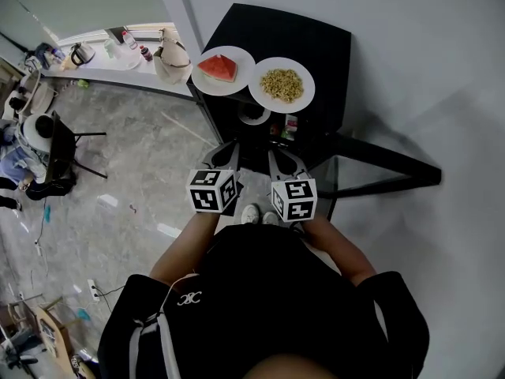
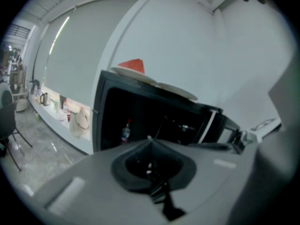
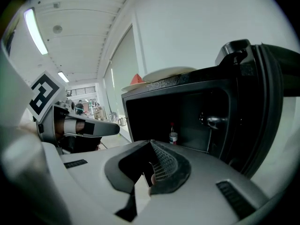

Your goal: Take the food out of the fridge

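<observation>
Here, you are holding the left gripper (image 1: 230,146) and right gripper (image 1: 274,155) side by side, both empty with jaws pressed together, facing the open fridge (image 1: 319,42) at twelve o'clock; a watermelon slice (image 1: 218,68) and a plate (image 1: 258,94) of yellowish food (image 1: 282,84) are sitting on top, a bottle (image 3: 173,137) standing inside.

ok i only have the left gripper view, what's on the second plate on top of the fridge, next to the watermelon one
Observer: Head view shows a pile of small yellowish pieces on that plate; I can't tell the food.
Operator: and inside, anything i'm missing
Observer: A white round dish, bowl-like, left of the bottle.
Operator: and the other gripper
Observer: The right gripper is shut, empty, facing the open fridge.
</observation>
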Demonstrator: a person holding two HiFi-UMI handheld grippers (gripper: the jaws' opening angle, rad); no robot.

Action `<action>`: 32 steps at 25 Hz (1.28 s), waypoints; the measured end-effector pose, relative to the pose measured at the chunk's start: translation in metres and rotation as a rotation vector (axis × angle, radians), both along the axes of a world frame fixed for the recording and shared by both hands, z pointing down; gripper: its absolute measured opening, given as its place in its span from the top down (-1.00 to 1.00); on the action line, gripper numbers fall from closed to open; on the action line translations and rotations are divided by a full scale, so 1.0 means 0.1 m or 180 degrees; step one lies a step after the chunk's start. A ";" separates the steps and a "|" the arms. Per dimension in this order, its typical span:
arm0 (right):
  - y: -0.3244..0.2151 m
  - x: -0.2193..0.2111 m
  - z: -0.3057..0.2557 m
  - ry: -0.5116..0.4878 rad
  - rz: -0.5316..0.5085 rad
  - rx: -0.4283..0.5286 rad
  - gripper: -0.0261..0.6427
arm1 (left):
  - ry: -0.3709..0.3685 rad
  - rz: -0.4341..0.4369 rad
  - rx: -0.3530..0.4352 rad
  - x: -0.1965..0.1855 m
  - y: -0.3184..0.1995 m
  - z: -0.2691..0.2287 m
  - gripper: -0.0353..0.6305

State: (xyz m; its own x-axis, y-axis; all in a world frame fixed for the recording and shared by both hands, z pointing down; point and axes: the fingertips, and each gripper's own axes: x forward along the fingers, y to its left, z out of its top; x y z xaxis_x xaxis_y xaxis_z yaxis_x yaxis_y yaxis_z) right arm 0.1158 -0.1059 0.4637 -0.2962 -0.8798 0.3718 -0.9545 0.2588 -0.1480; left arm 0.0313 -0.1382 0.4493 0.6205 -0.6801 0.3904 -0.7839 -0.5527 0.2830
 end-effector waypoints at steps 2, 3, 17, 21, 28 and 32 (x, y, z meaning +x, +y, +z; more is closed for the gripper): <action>0.01 0.00 0.01 0.0010 -0.0047 0.0022 0.94 | -0.0063 -0.0052 -0.0001 -0.04 0.04 0.02 0.91; 0.03 -0.02 0.03 0.0012 -0.0080 0.0028 0.93 | -0.0091 -0.0088 -0.0005 -0.07 0.06 0.03 0.91; -0.09 -0.78 0.91 0.1254 -0.0610 -0.0057 0.93 | 0.0030 -0.0347 -0.0307 -1.00 0.31 0.57 0.90; -0.25 -1.08 1.47 0.1849 -0.0675 -0.0014 0.68 | -0.0098 -0.0172 -0.0331 -1.39 0.33 0.92 0.90; -0.77 -1.20 2.67 0.3330 -0.0574 0.0167 0.39 | -0.0113 0.0015 -0.0217 -1.82 0.22 1.70 0.90; -1.05 -1.00 3.37 0.4039 -0.0567 0.0175 0.29 | -0.0007 0.0060 -0.0251 -1.76 0.27 2.24 0.90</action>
